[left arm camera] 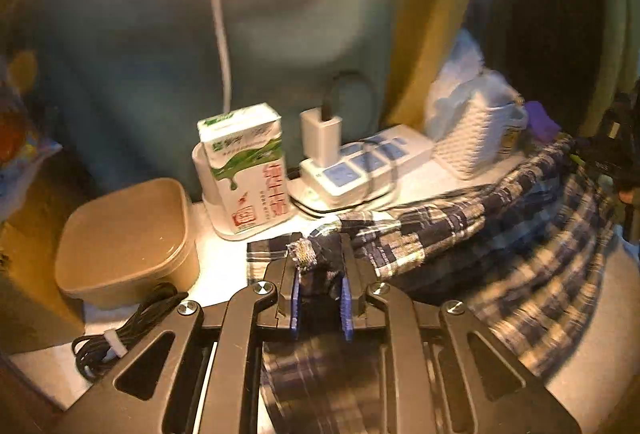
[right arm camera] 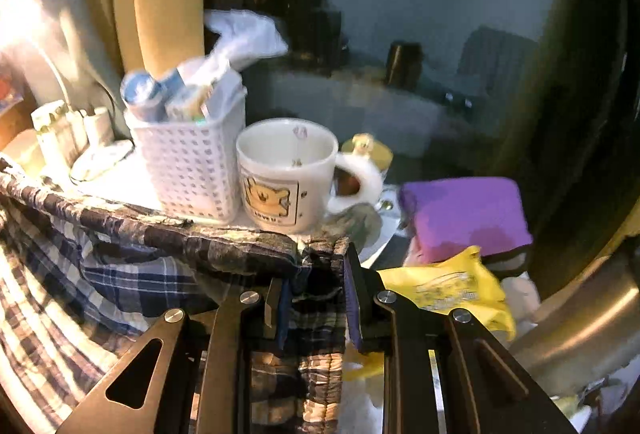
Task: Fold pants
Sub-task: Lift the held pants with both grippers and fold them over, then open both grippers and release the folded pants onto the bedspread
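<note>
**Both grippers on the plaid pants**

Left gripper (left arm camera: 320,266): fingers (left arm camera: 295,298) clamped on a bunched corner of the plaid pants (left arm camera: 460,234). Left of the fingers, a tan lidded box (left arm camera: 124,238); ahead of them, a milk carton (left arm camera: 246,166) and power strip (left arm camera: 360,166).

Right gripper (right arm camera: 316,274): fingers (right arm camera: 354,298) closed on the waistband edge, though motion blur makes the contact hard to judge. The cloth stretches left of these fingers over the table (right arm camera: 128,174). Ahead: white basket (right arm camera: 192,170), bear mug (right arm camera: 288,178). To the right, a purple pad (right arm camera: 464,218).
</note>
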